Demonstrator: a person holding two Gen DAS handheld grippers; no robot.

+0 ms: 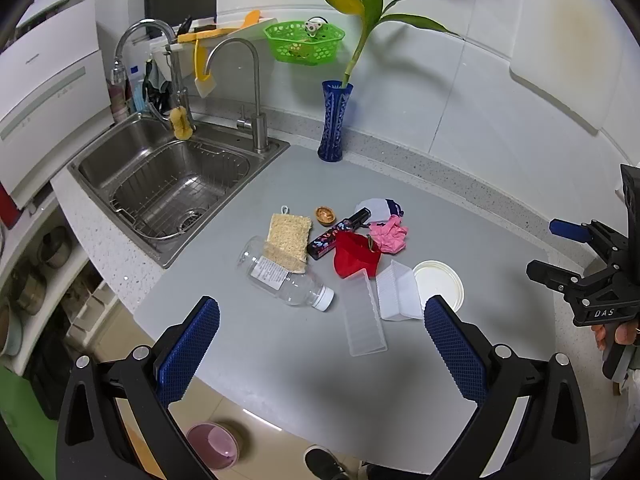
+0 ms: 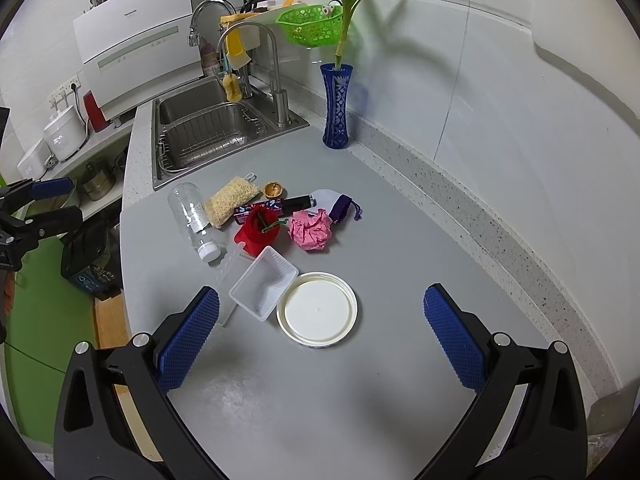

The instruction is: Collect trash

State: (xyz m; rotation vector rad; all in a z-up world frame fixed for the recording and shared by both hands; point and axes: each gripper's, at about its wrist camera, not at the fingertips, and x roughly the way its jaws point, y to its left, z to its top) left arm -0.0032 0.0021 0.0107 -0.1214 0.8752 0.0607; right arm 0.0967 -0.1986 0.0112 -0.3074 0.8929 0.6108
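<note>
A heap of trash lies mid-counter: a clear bottle [image 1: 286, 276] [image 2: 192, 220] on its side, a pink paper wad [image 1: 388, 234] [image 2: 310, 230], a clear plastic tray [image 1: 398, 290] [image 2: 264, 282], a flat clear cover [image 1: 362, 316], a round white lid [image 1: 438, 280] [image 2: 318, 308], a red pouch [image 1: 354, 258] [image 2: 256, 234], a dark patterned tube [image 1: 338, 234], a nutshell [image 1: 326, 215] and a loofah pad [image 1: 288, 240]. My left gripper [image 1: 323, 308] hovers open before the bottle cap, holding nothing. My right gripper [image 2: 322, 300] hangs open above the white lid, also empty.
A steel sink [image 1: 100, 168] with a wire rack lies at the left, with faucets behind it. A blue vase [image 1: 334, 124] with a plant stands by the back wall. The counter's front edge drops to the floor, where I see a pink bowl [image 1: 212, 444] and a shoe [image 1: 324, 462].
</note>
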